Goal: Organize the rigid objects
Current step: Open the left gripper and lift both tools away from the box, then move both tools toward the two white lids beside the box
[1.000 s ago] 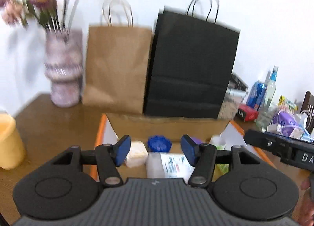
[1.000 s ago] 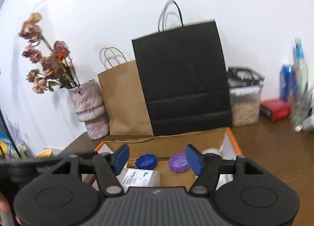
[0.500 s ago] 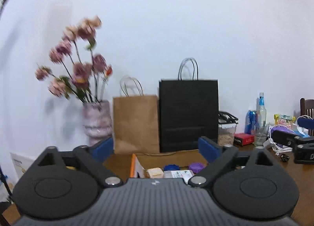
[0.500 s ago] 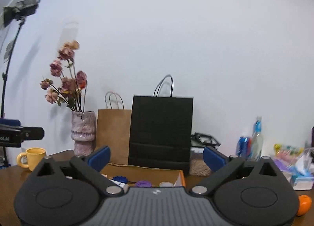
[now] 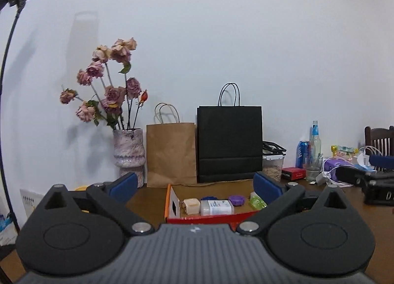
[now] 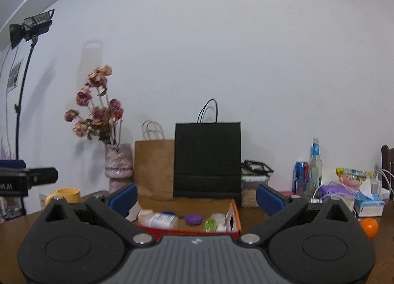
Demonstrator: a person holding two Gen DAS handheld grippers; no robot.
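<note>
Left gripper (image 5: 194, 186) and right gripper (image 6: 196, 195): jaws spread wide, holding nothing. The orange-edged cardboard box (image 5: 209, 217) sits beyond both; inside lie a white bottle (image 5: 216, 207), purple lid (image 5: 236, 200) and green item (image 5: 257, 202).

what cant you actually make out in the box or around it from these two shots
- White bottle label: print too small to read, both views.
- Blue cap, left wrist view: mostly hidden behind the bottle.
- Box floor near the front, right wrist view: hidden by its red front wall and the gripper body.
- Yellow mug, left wrist view: almost fully hidden behind the left gripper.
- Paper bags: contents hidden by their sides.
</note>
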